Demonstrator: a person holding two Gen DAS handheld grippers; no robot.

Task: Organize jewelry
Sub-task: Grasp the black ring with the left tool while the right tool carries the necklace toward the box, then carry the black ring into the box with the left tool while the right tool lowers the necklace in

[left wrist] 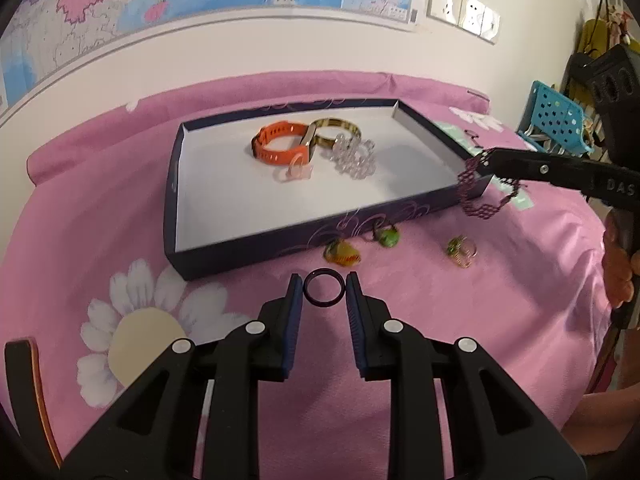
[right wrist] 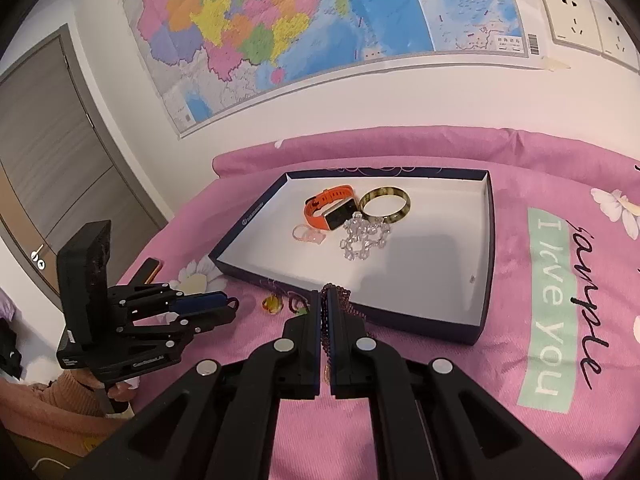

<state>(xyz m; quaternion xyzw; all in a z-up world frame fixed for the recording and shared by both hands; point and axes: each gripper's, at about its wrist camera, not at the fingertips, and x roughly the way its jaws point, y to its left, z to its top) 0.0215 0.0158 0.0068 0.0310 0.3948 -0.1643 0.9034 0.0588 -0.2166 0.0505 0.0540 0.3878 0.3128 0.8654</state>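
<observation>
Pink flowery bedspread under a wall map, tray in the middle. Left claw sits low and level, spread wide with the dark ring between its tips, not pinched yet. I'd close slowly, centred, so the ring doesn't squirt out. Right claw (reaching in from the side) is clamped on the dark beaded bracelet, which dangles at the tray's near corner; lift it over the rim before releasing.

wall map above pink bedspread
</observation>
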